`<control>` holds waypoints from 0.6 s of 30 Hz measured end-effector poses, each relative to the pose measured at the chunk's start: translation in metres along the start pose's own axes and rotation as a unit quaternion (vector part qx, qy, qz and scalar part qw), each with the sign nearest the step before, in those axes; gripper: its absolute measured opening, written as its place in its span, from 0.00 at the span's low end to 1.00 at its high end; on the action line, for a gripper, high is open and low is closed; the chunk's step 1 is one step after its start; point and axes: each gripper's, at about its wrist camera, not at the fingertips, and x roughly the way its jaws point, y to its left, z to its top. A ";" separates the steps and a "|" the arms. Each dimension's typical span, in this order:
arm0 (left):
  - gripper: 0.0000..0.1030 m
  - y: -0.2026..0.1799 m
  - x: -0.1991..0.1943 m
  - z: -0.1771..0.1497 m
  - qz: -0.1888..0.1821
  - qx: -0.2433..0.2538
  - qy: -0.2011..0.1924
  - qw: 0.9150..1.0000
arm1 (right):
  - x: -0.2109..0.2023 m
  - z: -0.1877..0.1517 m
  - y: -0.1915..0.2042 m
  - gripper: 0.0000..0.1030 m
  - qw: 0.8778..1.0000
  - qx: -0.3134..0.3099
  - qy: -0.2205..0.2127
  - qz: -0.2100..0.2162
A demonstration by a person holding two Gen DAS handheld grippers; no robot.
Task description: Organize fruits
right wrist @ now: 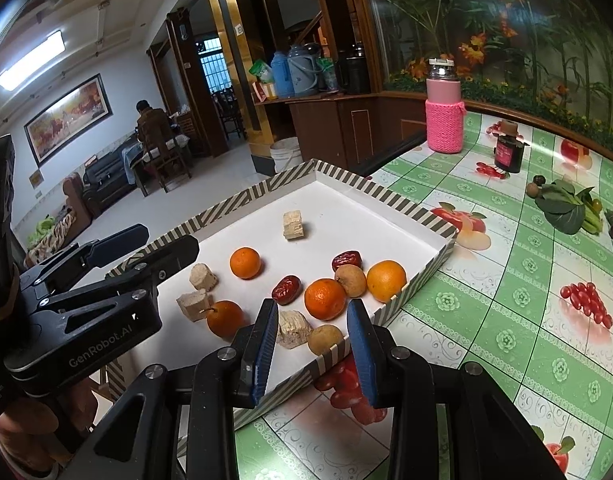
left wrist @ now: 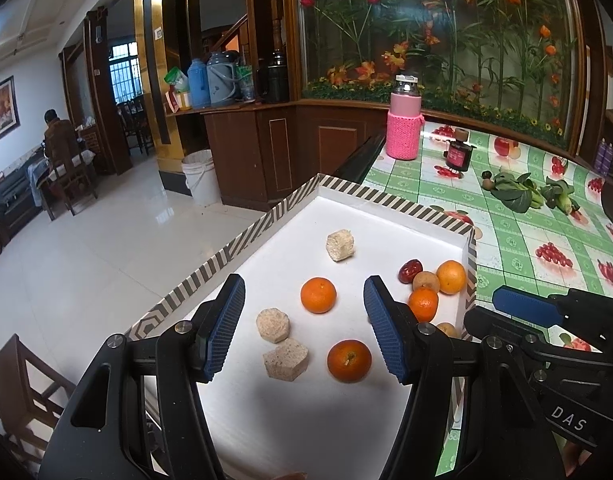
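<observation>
Fruit sits loose in the striped-rim tray point(right wrist: 410, 204): four tangerines point(right wrist: 325, 298), two red dates point(right wrist: 286, 289), two longans point(right wrist: 350, 280), four pale cake chunks point(right wrist: 293, 225). My left gripper point(left wrist: 304, 330) hovers over the tray with jaws apart, one tangerine point(left wrist: 318, 295) ahead between them. My right gripper point(right wrist: 312, 354) hangs at the near rim, jaws apart, empty. Its body reads "DAS"; the left's "GenRobot.AI".

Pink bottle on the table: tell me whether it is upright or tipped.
Upright. The pink bottle stands on its base on the table, cap on top, beyond the box of fruit.
</observation>
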 end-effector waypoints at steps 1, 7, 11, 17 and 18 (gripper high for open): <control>0.61 0.000 0.000 0.000 0.001 0.001 0.000 1.000 | 0.001 0.001 0.000 0.33 1.000 0.000 0.001 0.001; 0.61 0.001 0.001 0.000 0.003 -0.003 -0.002 1.000 | 0.004 0.001 0.003 0.33 1.000 -0.005 0.005 0.003; 0.61 0.002 0.001 -0.001 0.005 -0.004 -0.001 1.000 | 0.004 0.001 0.001 0.33 1.000 -0.002 0.004 0.006; 0.61 0.001 -0.002 -0.003 0.013 0.002 -0.015 1.000 | 0.003 -0.001 -0.002 0.33 1.000 0.004 0.004 0.006; 0.61 -0.001 -0.003 -0.003 0.015 0.004 -0.017 1.000 | 0.002 -0.001 -0.003 0.33 1.000 0.006 0.003 0.006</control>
